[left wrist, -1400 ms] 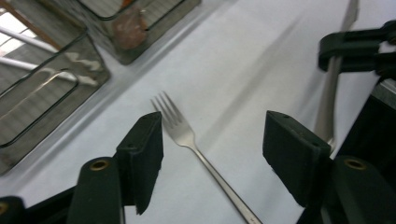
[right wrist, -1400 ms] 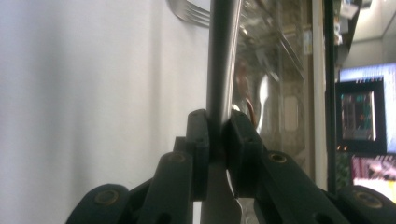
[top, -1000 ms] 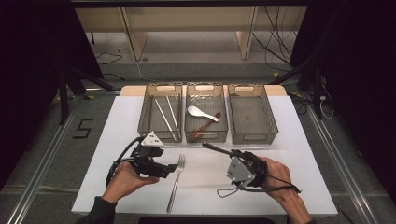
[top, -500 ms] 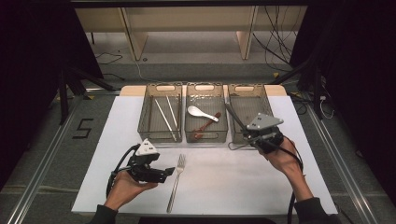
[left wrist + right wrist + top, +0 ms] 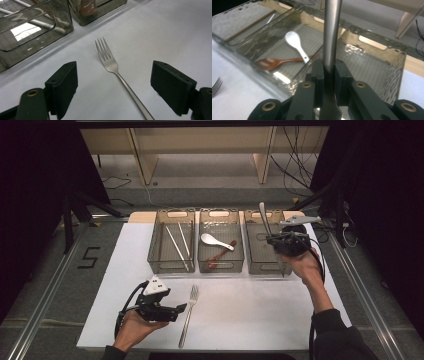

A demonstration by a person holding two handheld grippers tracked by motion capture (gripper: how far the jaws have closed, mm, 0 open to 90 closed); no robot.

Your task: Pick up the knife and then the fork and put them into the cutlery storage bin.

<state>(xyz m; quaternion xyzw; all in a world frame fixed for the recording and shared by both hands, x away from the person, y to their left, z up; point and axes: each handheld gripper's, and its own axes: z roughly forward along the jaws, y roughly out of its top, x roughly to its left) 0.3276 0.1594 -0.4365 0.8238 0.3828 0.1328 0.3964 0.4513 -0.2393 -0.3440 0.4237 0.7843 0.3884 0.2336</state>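
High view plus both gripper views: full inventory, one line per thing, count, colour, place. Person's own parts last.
table: 1, white top, centre of the high view
bins: 3, clear smoky plastic, side by side along the table's far edge
chopsticks: 2, pale, in the left bin
white spoon: 1, in the middle bin
wooden spoon: 1, reddish brown, in the middle bin, beside the white spoon
fork: 1, silver, flat on the table in front of the bins
metal utensil: 1, silver, handle up, above the right bin; its working end is hidden
left gripper: 1, black, jaws open either side of the fork, not touching
right gripper: 1, black, shut on the metal utensil
hands: 2, one on each gripper
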